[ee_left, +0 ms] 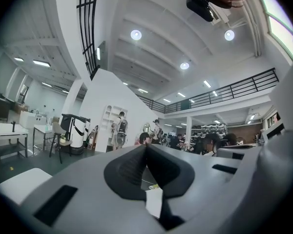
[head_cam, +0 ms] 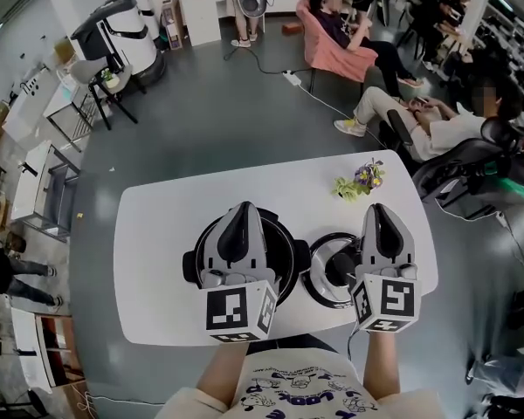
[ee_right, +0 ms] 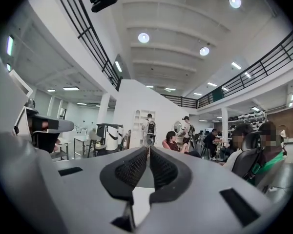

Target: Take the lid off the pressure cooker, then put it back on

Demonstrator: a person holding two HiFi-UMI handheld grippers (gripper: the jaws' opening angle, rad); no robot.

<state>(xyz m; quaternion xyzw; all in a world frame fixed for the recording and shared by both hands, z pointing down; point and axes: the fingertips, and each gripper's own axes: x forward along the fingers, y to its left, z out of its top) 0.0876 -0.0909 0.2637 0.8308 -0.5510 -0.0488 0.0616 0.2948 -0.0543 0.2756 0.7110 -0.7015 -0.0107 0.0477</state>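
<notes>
1. While its lid is off, the pressure cooker (head_cam: 284, 253) stands on the near half of a white table (head_cam: 157, 234). It is a round black pot with a stubby side handle jutting from its left; much of its mouth is hidden behind the left gripper.
2. Its lid (head_cam: 321, 279) lies on the table just to the pot's right. It is a round disc with a shiny metal rim and a dark centre, partly covered by the right gripper. Whether lid and pot touch cannot be told.
3. The left gripper (head_cam: 240, 209) hangs above the pot and points level. In the left gripper view its dark pads meet at the tips with nothing between them (ee_left: 146, 147).
4. The right gripper (head_cam: 378, 209) hangs above the lid, also level. In the right gripper view its jaws are pressed together and empty (ee_right: 149, 150).
5. A small spray of purple and yellow flowers (head_cam: 362, 180) lies near the table's far right edge.
6. Beyond the table, on grey floor, people sit in chairs, one of them in a pink armchair (head_cam: 327, 52).
</notes>
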